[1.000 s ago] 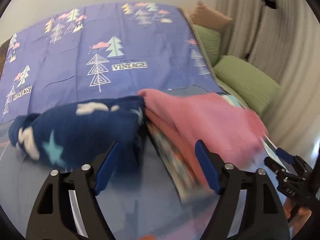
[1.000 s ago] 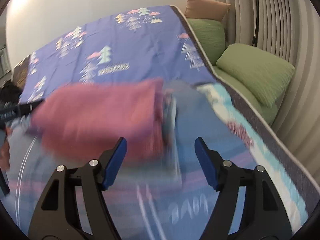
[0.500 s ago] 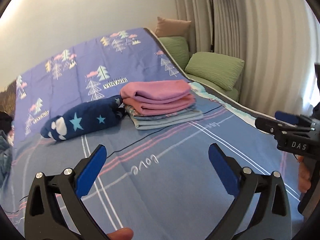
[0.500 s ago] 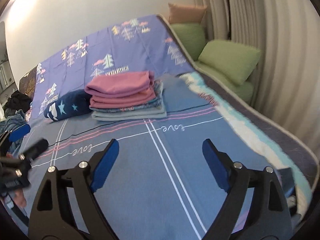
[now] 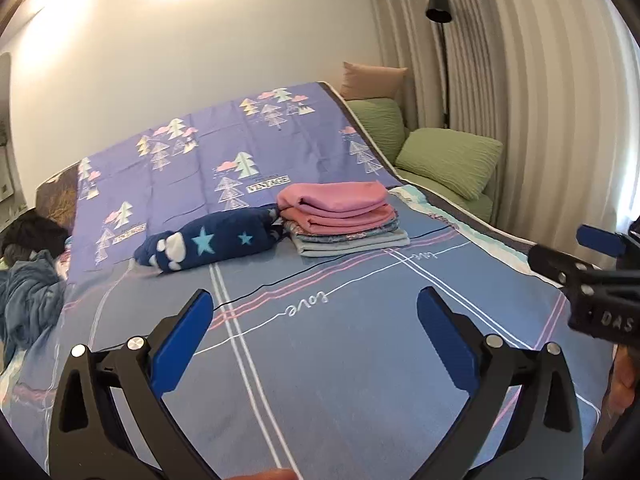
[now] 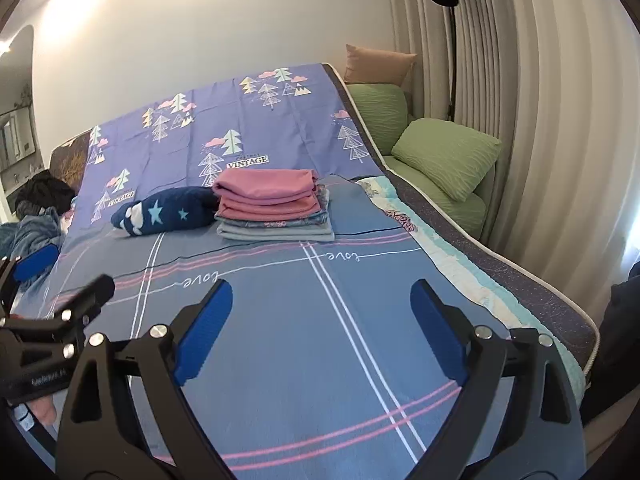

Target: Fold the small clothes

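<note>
A stack of folded clothes (image 5: pixel 344 216), pink pieces on top of grey and patterned ones, sits mid-bed; it also shows in the right wrist view (image 6: pixel 272 206). A rolled navy garment with stars (image 5: pixel 208 242) lies touching its left side, also in the right wrist view (image 6: pixel 164 210). My left gripper (image 5: pixel 316 344) is open and empty, well back from the stack above the blue sheet. My right gripper (image 6: pixel 320 332) is open and empty, also well back. Each gripper shows at the edge of the other's view (image 5: pixel 592 276) (image 6: pixel 48 320).
The bed is covered by a blue sheet with lines (image 5: pixel 320 360) and a purple tree-print cover (image 5: pixel 200 152). Green pillows (image 5: pixel 452 160) and a floor lamp (image 5: pixel 438 8) stand right by the curtain. A heap of dark and blue clothes (image 5: pixel 28 264) lies at the left.
Both grippers pulled back from the pink garment and the stack, opening wider. The stack now sits far ahead, folded and still.
</note>
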Tool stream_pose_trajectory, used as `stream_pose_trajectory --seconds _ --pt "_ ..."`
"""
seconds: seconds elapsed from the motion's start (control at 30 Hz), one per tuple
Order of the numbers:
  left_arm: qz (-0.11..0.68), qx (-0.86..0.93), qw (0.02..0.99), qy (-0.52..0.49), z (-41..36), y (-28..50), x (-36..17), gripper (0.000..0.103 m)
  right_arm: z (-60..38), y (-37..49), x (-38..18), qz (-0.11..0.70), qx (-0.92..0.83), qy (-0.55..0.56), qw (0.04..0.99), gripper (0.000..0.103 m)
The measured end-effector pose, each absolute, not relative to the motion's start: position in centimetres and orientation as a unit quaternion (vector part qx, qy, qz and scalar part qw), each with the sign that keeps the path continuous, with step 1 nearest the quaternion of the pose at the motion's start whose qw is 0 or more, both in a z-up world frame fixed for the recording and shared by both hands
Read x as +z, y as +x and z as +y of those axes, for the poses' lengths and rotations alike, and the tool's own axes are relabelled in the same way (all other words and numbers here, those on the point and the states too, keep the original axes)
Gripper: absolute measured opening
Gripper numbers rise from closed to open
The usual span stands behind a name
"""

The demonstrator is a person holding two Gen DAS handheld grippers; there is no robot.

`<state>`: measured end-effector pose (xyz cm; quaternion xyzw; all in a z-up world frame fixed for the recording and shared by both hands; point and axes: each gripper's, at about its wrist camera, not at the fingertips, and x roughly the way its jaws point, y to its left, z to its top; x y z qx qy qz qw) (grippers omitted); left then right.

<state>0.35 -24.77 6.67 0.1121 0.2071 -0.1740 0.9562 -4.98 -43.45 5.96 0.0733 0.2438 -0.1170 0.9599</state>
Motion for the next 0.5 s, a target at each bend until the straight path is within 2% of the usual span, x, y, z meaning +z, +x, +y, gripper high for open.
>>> stream_pose_trajectory --seconds 0.5 --pt "0.211 -0.170 0.957 0.101 -24.1 -2.2 7.1 0.102 -42.2 -7.0 6.4 0.239 -0.099 0.067 0.964 0.093"
